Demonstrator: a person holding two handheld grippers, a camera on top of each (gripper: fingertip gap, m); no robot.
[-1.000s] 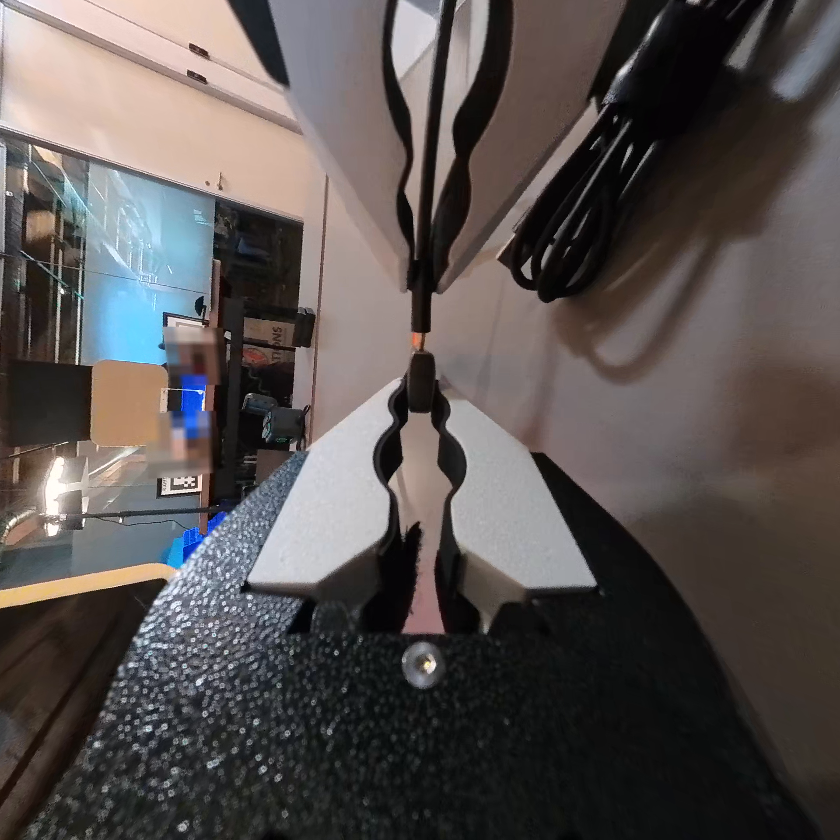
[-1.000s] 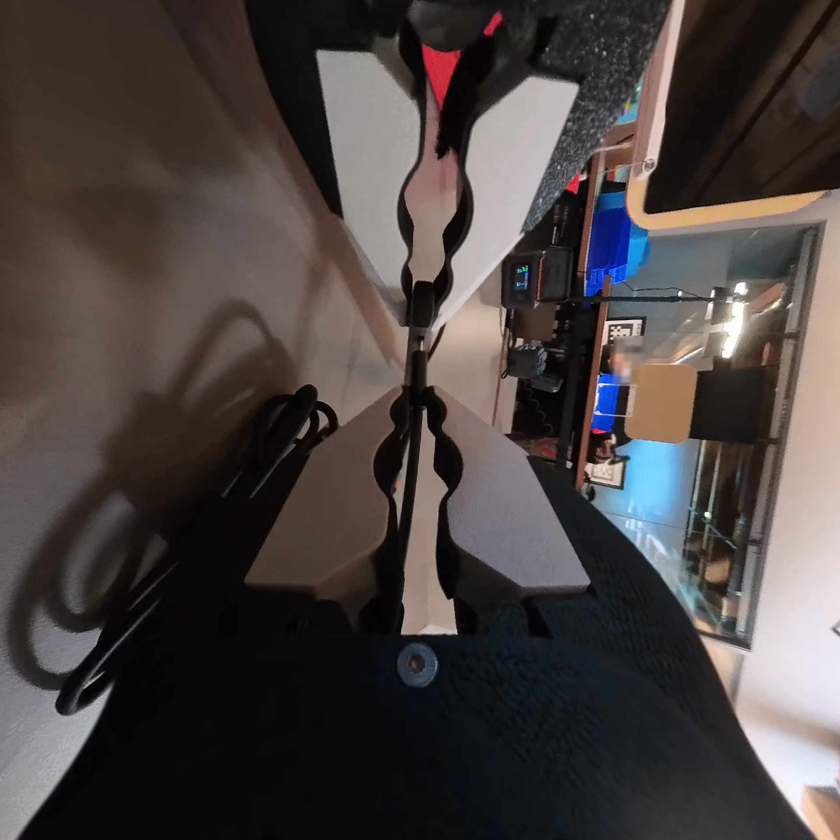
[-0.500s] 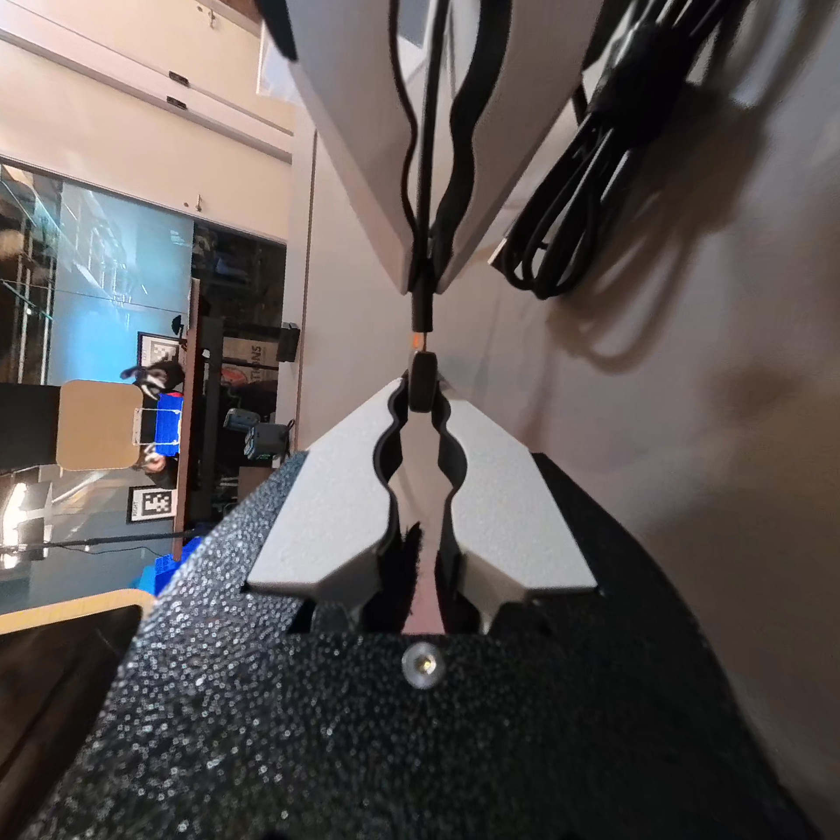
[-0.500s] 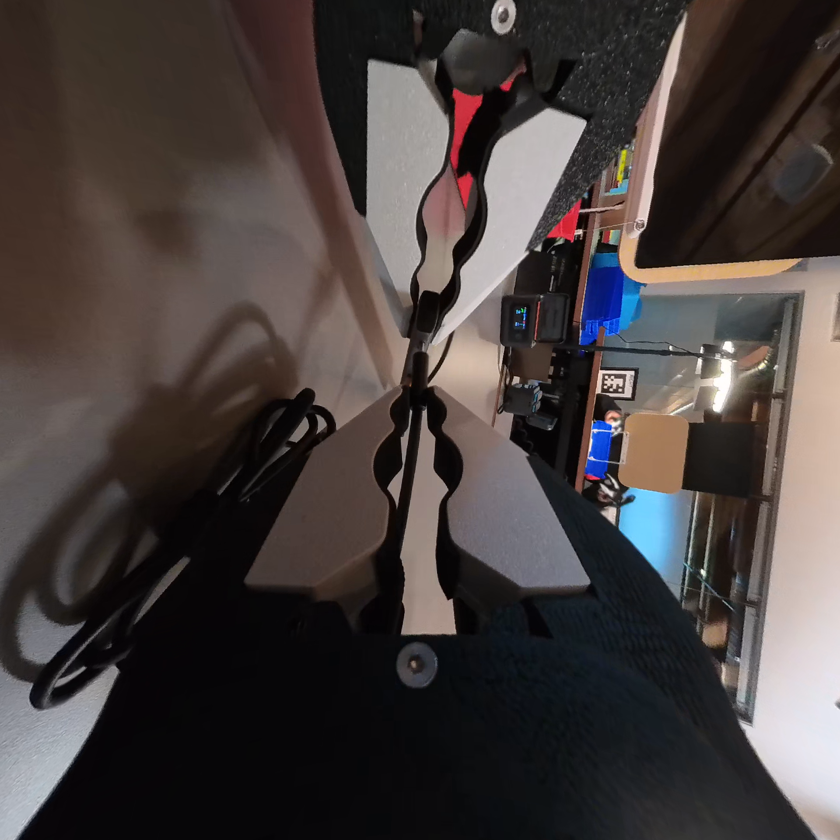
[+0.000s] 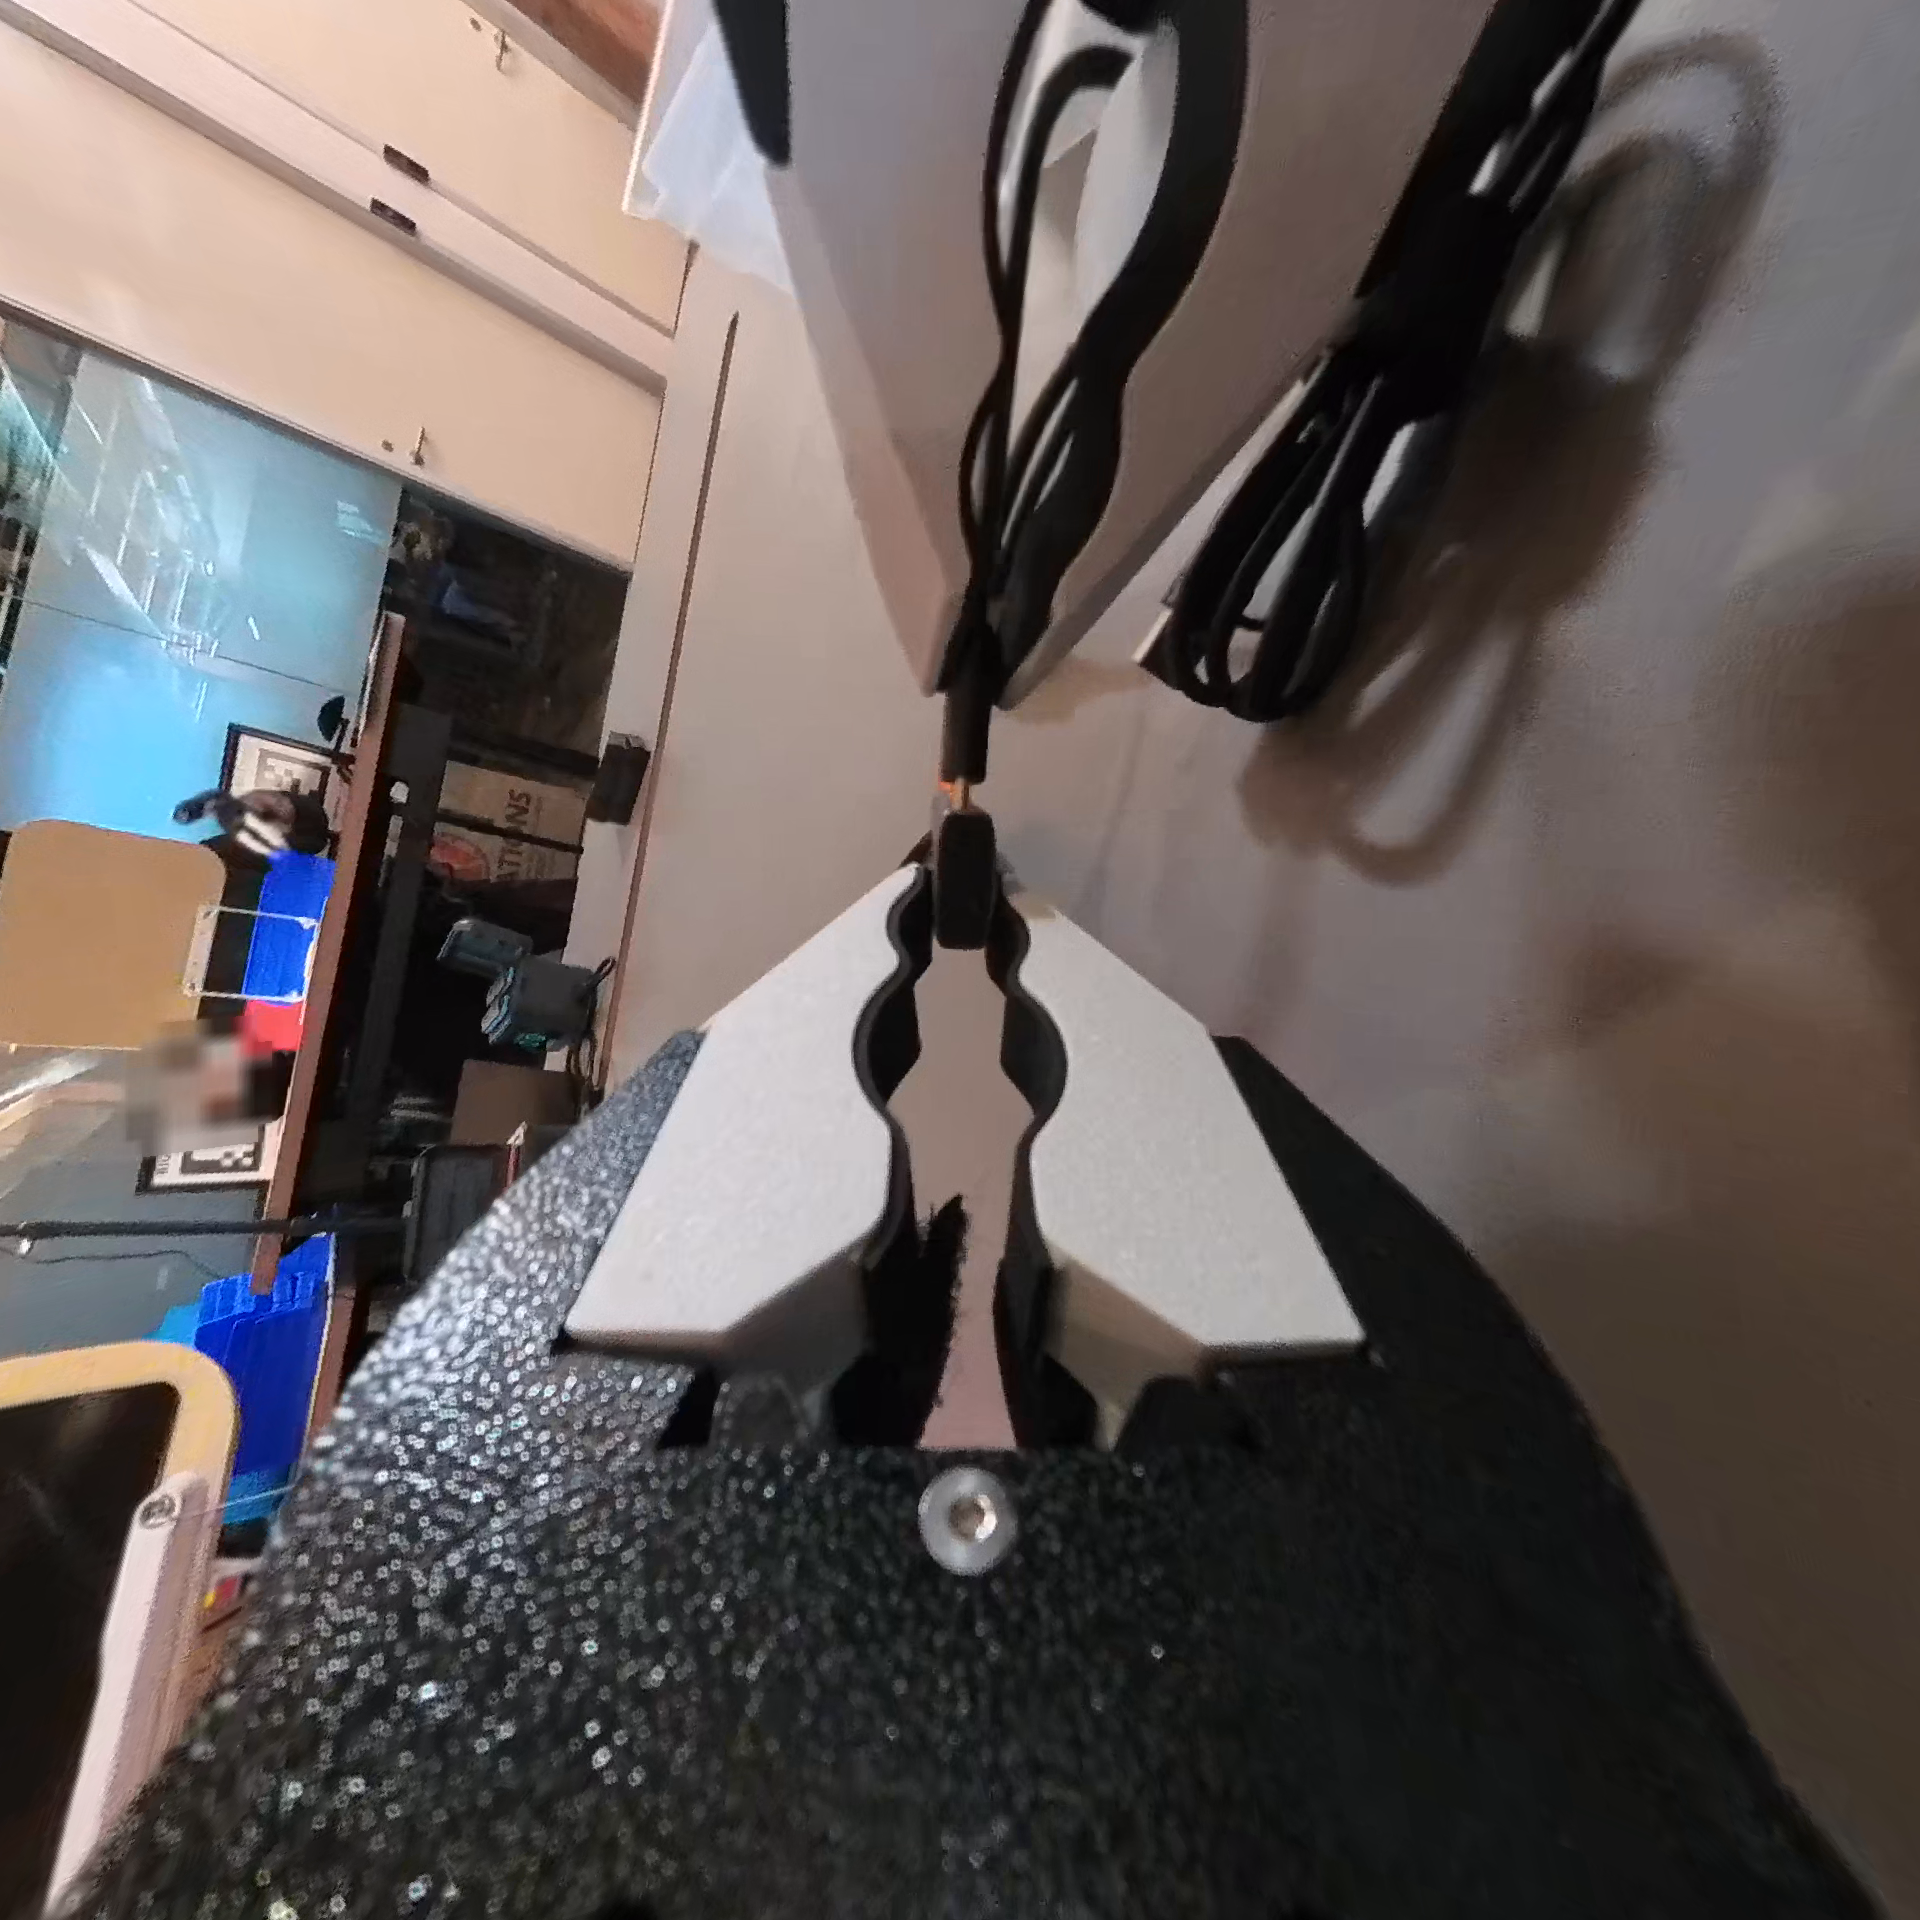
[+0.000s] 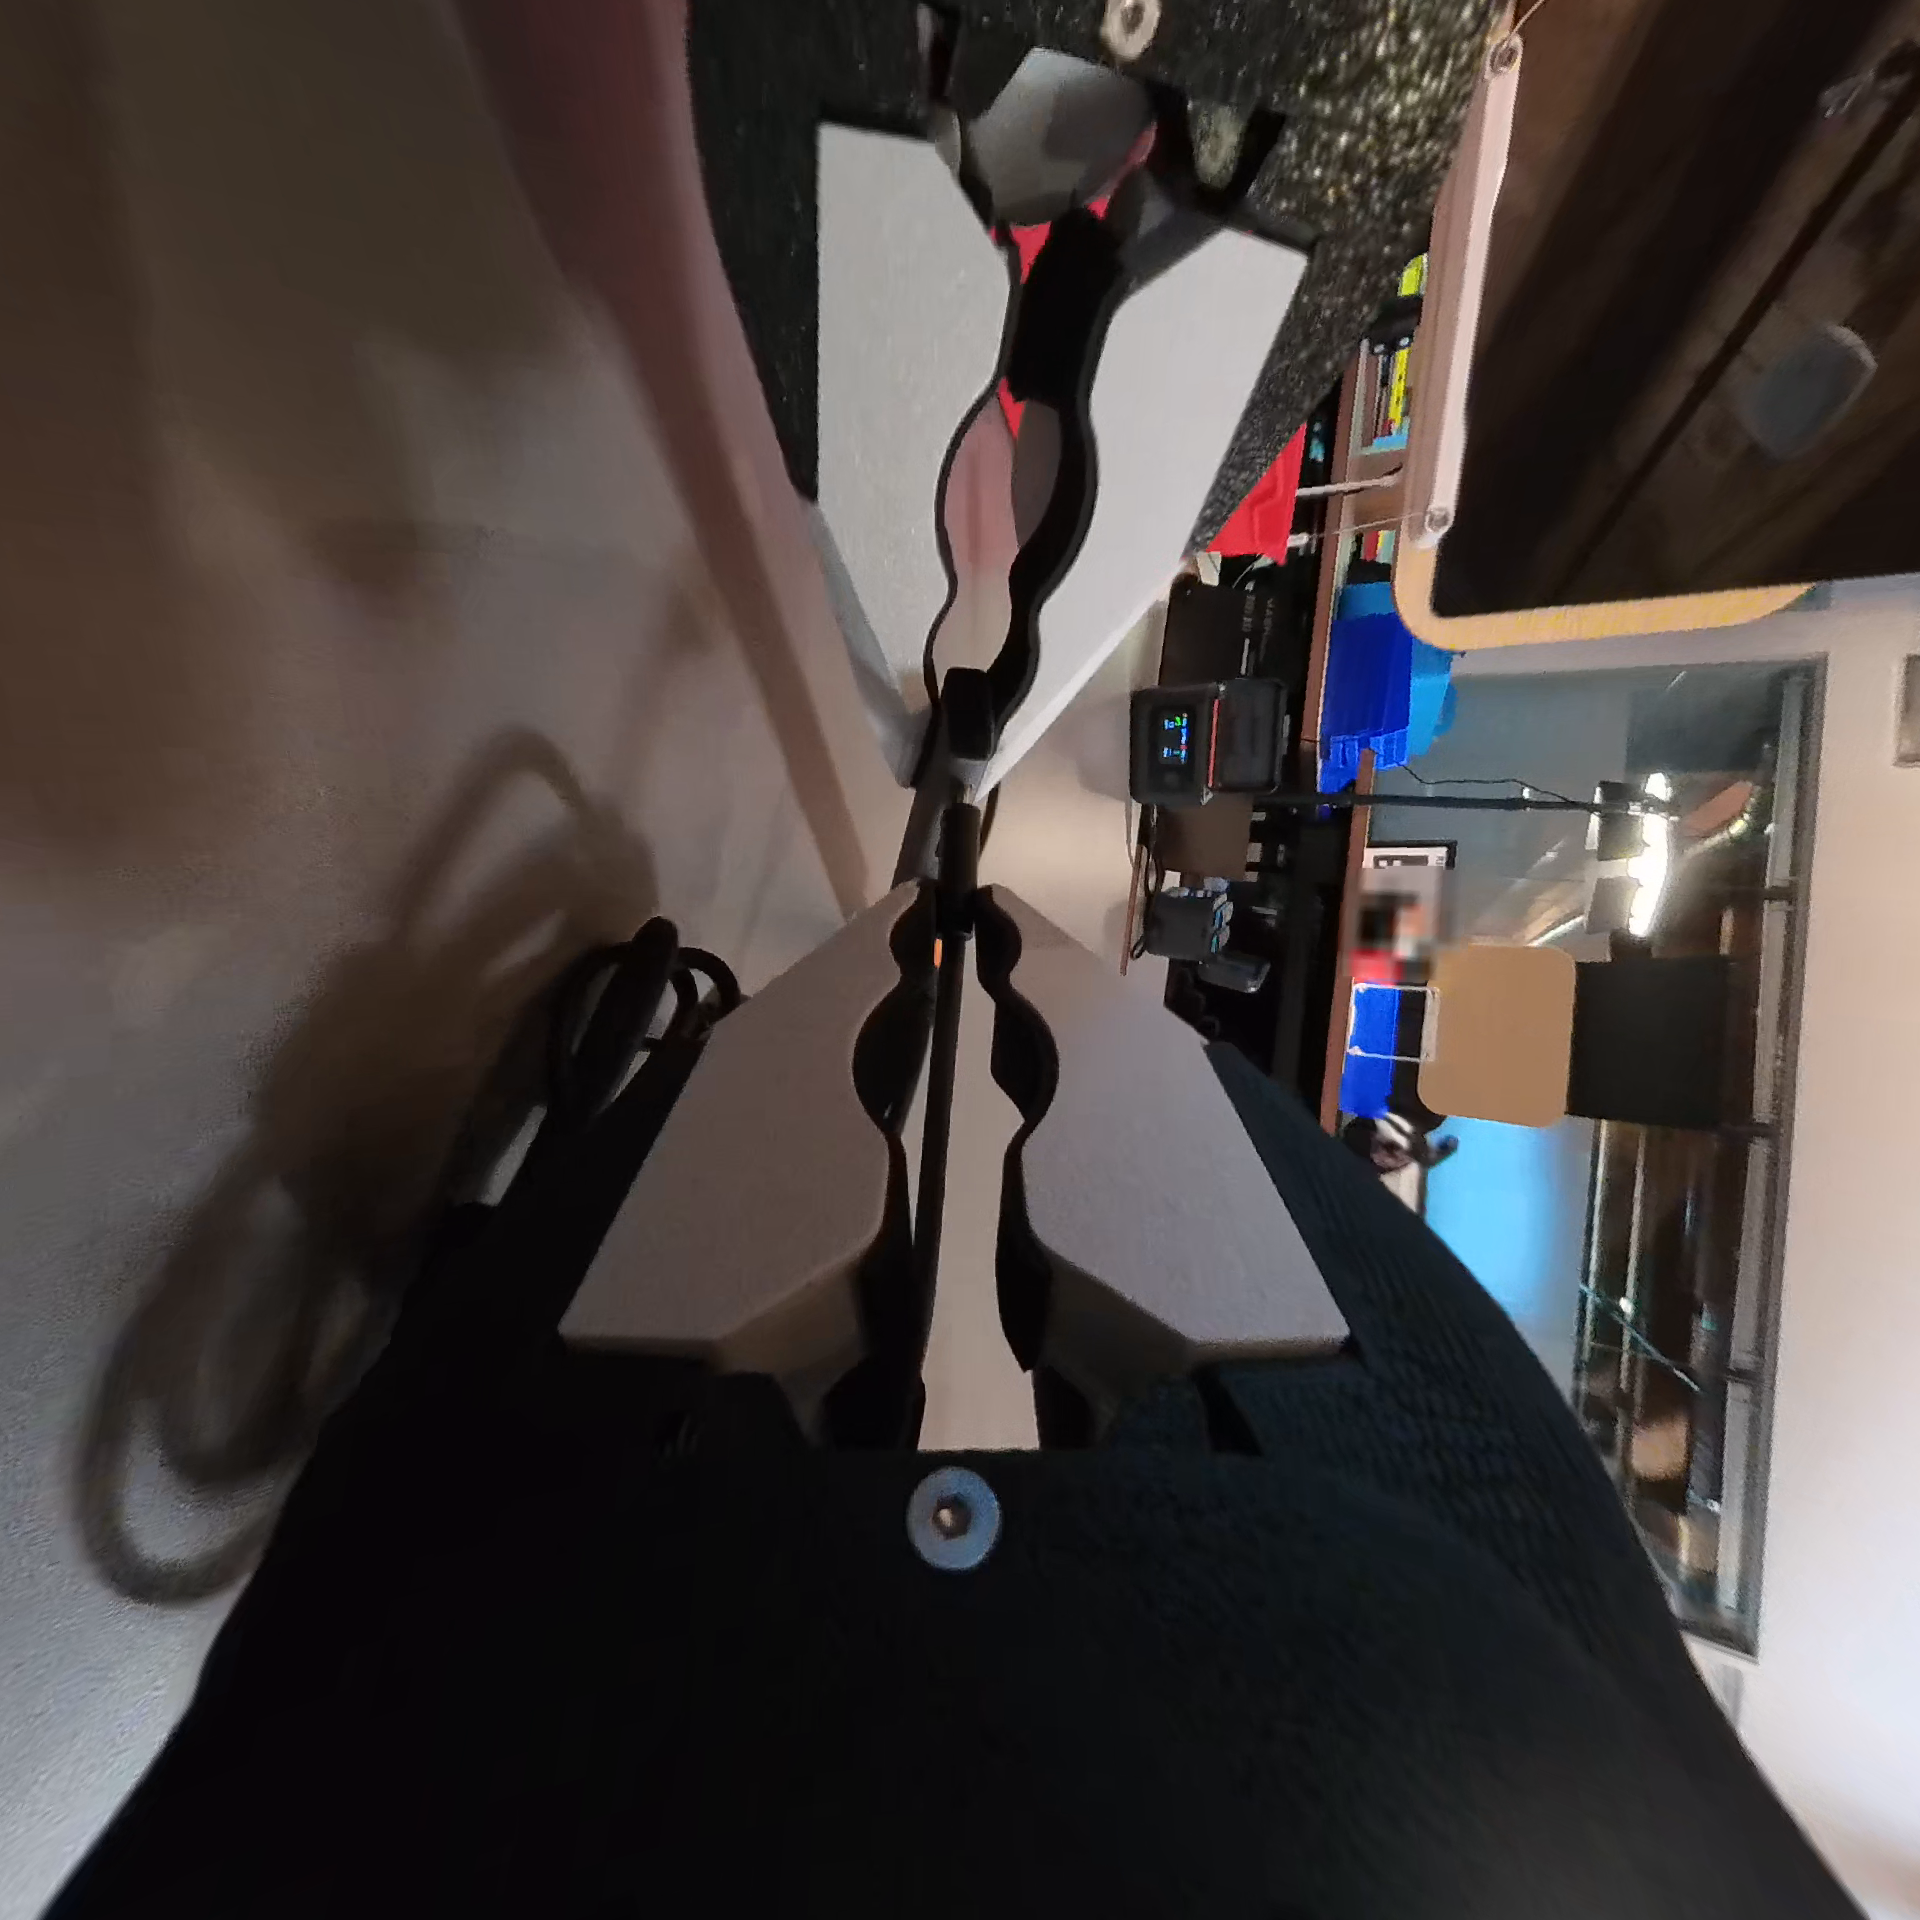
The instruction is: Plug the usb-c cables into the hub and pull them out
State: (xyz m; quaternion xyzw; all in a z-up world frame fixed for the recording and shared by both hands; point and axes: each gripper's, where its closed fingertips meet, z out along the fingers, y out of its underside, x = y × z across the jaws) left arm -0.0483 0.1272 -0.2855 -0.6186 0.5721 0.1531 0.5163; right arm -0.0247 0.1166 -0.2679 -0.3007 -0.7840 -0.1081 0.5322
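The hub (image 5: 966, 883), a small black block seen edge-on, sits pinched at the very tips of the left tongs (image 5: 964, 914), held in the air just beside the pale tabletop (image 5: 1558, 935). Largest in both views are the black textured bodies of the two tools, facing each other nose to nose, with grey wedge-shaped fingers (image 5: 769, 1122) and wavy black pads. The tabletop fills one side of each picture, turned on edge by the tilted cameras, and carries soft shadows of the cords. A coiled bundle of black cable (image 5: 1288, 582) lies on it close beside the right tongs (image 6: 951, 914); its blurred loops also show in the right wrist view (image 6: 623, 1018). The right tongs are pressed together on a thin black usb-c cable (image 6: 940, 1091) that runs back between their fingers. Its connector (image 5: 964, 732) juts from their tips, the metal plug pointing straight at the hub's near edge. In the left wrist view a sliver of the plug still shows between connector and hub; whether it is partly seated cannot be told. Beyond, a workshop shows blue bins (image 6: 1371, 696) and a glass wall (image 5: 187, 582).
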